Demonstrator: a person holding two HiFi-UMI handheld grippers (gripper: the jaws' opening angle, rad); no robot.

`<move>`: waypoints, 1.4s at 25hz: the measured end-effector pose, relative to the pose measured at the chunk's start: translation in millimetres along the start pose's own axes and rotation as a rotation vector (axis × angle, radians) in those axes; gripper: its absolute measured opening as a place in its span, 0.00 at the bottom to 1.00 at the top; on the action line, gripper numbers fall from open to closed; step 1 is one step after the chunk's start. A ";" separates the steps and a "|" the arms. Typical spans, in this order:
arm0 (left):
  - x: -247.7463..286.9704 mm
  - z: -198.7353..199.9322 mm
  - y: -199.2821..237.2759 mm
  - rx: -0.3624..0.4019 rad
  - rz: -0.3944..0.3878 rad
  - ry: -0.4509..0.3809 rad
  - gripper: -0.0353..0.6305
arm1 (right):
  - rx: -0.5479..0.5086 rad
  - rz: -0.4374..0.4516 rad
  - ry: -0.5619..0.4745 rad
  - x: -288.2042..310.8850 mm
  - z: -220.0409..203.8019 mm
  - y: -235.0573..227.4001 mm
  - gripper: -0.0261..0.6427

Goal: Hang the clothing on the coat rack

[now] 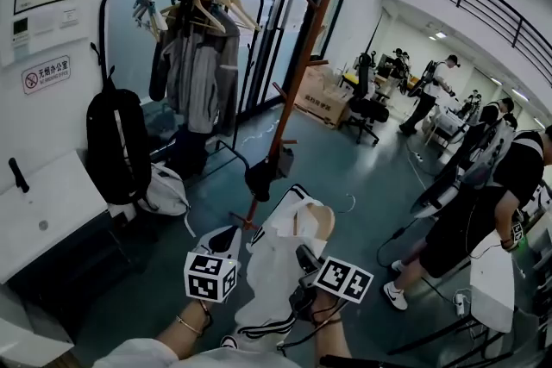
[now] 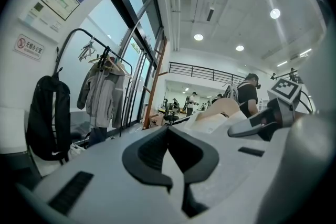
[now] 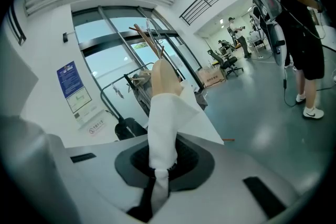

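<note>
Right hand-held gripper [image 3: 157, 168]: pinching white shirt [image 3: 168, 128] on wooden hanger [image 3: 164, 78].
Left hand-held gripper [image 2: 168, 129]: pressed together, seemingly empty.
Shirt: lower centre, short of coat rack [image 1: 293, 82].
Tip: keep hanger level; aim for a free peg.

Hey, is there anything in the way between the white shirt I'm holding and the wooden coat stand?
Nothing visible blocks it. The shirt, pinched in the right gripper, is just short of the coat stand, with only floor between. A dark bag sits low on the stand; its upper pegs look free.
</note>
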State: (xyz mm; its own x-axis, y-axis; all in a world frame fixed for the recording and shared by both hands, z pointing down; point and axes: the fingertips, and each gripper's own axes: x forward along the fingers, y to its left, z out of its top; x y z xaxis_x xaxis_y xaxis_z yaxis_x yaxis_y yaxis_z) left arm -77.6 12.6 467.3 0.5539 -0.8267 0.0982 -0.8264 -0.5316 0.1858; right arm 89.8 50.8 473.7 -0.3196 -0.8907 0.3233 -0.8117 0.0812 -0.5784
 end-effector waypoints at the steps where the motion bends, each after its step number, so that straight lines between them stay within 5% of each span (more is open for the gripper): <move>1: 6.0 -0.3 -1.0 0.002 0.000 0.004 0.06 | 0.006 0.001 0.001 3.1 4.1 -3.9 0.10; 23: 114.5 28.4 -4.6 0.062 0.009 0.000 0.07 | 0.041 0.036 0.007 70.6 71.4 -60.7 0.10; 35: 142.4 12.4 0.1 0.058 0.004 0.045 0.07 | 0.072 0.003 0.010 87.7 79.9 -91.6 0.10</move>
State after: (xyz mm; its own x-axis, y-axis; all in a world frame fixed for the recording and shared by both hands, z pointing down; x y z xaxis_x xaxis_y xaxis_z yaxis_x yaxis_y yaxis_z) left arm -0.1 -107.5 469.1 0.5532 -0.8207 0.1427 -0.8326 -0.5388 0.1285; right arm 175.2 -70.5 495.2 -0.3269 -0.8859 0.3290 -0.7738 0.0510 -0.6314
